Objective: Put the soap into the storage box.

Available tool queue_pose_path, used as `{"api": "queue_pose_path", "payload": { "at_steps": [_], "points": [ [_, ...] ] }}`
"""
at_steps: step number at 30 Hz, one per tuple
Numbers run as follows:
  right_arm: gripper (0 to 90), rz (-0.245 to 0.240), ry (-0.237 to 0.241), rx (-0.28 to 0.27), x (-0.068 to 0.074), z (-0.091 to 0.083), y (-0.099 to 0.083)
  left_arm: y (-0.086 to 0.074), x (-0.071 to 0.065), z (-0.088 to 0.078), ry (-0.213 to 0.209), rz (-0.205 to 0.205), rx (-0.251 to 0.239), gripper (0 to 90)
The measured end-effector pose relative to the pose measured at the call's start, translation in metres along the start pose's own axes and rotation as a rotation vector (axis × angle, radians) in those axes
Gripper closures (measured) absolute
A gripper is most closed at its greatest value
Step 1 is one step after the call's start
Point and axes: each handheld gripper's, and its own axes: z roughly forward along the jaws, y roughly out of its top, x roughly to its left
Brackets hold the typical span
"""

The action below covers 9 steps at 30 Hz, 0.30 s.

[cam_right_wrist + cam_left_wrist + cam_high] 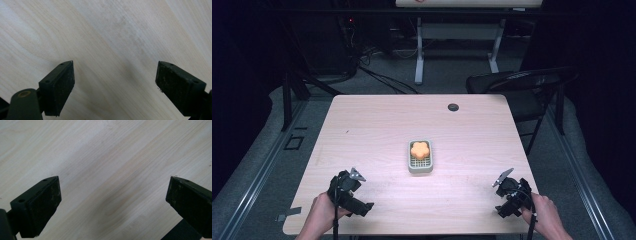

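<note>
High view has the orange flower-shaped sponge point(420, 149) sitting in its little tray point(420, 169) mid-desk point(377, 125), both grippers' fingers wide open and empty, so you'd probably pinch its soft, light sides gently.

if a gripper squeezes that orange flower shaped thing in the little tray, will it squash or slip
The orange flower-shaped piece looks matte and rounded like a sponge or soap, so probably light; squashiness I cannot tell. Its lobes should give jaws some purchase. It sits on a grid in the shallow tray, which may slide if pushed.

tray point(420, 164) mid-table point(377, 125) | sponge point(420, 149) in tray | left gripper point(347, 192) near-left | right gripper point(510, 192) near-right
</note>
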Motion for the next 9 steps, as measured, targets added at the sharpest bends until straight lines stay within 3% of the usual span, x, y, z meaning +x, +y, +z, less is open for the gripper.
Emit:
{"api": "queue_pose_path", "payload": {
  "at_steps": [9],
  "points": [
    [15.2,-0.026,0.009,0.002,0.0004,0.0000,-0.0008,0.0074,0.0003,0.0028,0.005,0.027,-0.021,0.2]
  ]
}}
